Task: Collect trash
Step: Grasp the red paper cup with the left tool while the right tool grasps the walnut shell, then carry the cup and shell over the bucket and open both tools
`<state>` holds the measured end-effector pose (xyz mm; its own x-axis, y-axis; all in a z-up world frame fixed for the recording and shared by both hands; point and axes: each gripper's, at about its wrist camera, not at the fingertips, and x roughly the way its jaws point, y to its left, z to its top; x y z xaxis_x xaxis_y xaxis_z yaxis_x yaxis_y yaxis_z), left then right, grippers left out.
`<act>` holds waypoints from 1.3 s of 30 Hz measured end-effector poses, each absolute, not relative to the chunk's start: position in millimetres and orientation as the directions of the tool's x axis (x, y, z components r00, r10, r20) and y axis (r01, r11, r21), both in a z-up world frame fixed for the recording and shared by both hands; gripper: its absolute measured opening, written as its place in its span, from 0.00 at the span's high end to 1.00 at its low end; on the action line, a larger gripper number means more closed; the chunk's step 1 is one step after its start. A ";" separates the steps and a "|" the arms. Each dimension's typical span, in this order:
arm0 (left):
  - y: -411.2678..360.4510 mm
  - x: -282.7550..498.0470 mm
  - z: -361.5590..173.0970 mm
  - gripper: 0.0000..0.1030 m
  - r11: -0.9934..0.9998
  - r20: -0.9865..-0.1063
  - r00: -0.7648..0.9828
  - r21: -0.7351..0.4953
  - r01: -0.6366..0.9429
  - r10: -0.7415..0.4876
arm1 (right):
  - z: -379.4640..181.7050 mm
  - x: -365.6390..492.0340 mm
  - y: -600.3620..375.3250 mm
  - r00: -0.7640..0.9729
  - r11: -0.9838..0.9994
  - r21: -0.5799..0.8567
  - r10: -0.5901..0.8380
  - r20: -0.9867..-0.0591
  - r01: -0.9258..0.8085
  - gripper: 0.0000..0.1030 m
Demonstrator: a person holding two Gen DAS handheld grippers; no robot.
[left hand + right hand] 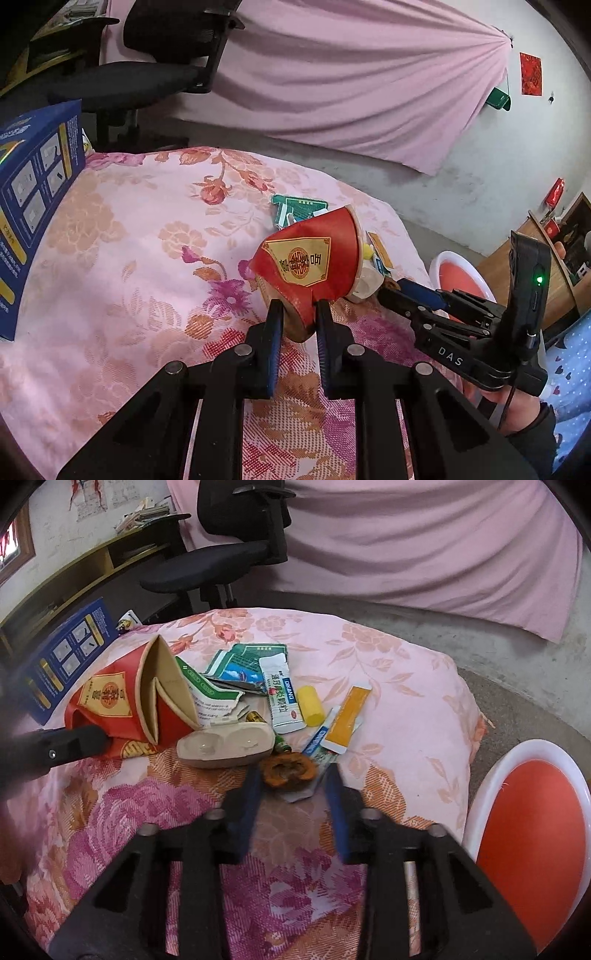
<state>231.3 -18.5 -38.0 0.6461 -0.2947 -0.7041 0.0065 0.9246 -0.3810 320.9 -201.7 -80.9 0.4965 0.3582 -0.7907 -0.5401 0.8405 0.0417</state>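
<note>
My left gripper (pixel 297 308) is shut on the edge of a crumpled red paper bag (pixel 314 264) with a gold label; the bag gapes open toward the right wrist view (pixel 147 698). My right gripper (pixel 293 775) is open, its fingers either side of a brown dried peel (pixel 286 771) on the floral tablecloth. Beyond lie a beige moulded tray (pixel 225 747), green and white sachets (pixel 282 694), a yellow cap (pixel 310 705) and an orange sachet (pixel 349 716). The right gripper also shows in the left wrist view (pixel 410 291).
A blue carton (pixel 29 206) stands at the table's left edge. A white bin with a red liner (pixel 532 834) stands right of the table. A black office chair (pixel 221 554) and pink curtain are behind. The table edge (pixel 469 716) drops off at right.
</note>
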 end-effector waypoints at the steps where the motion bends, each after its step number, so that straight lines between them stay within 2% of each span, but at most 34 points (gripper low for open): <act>1: -19.0 231.5 -37.7 0.86 0.925 -0.700 0.652 -0.380 0.005 -0.291 | -81.1 320.4 -202.2 0.498 0.840 0.042 0.360 -0.789 -0.541 0.49; 7: -24.7 218.1 -25.9 0.86 0.937 -0.665 0.698 -0.348 0.023 -0.264 | -76.1 308.7 -209.2 0.529 0.841 0.036 0.372 -0.763 -0.540 0.49; 11: -35.8 211.2 -11.6 0.86 0.943 -0.608 0.751 -0.327 0.060 -0.259 | -56.9 285.8 -220.7 0.623 0.852 0.014 0.394 -0.675 -0.524 0.49; 15: -56.1 208.0 5.1 0.86 0.946 -0.539 0.798 -0.305 0.111 -0.268 | -24.2 256.7 -240.6 0.757 0.874 -0.004 0.419 -0.502 -0.486 0.49; 19: -83.5 205.7 25.8 0.86 0.947 -0.443 0.850 -0.268 0.176 -0.284 | 1.6 230.8 -263.6 0.865 0.908 -0.037 0.385 -0.321 -0.418 0.49; 25: -129.8 208.4 47.4 0.86 0.927 -0.316 0.875 -0.199 0.318 -0.368 | 20.8 206.2 -304.8 0.946 0.955 -0.021 0.292 -0.138 -0.297 0.49; 31: -183.3 224.8 43.7 0.86 0.887 -0.297 0.836 -0.144 0.439 -0.462 | 19.7 204.8 -347.4 0.980 0.986 0.032 0.166 -0.110 -0.163 0.49; 39: -239.6 246.7 21.3 0.86 0.847 -0.383 0.760 -0.140 0.513 -0.524 | 7.7 205.0 -399.1 0.979 0.996 0.082 0.042 -0.198 -0.026 0.49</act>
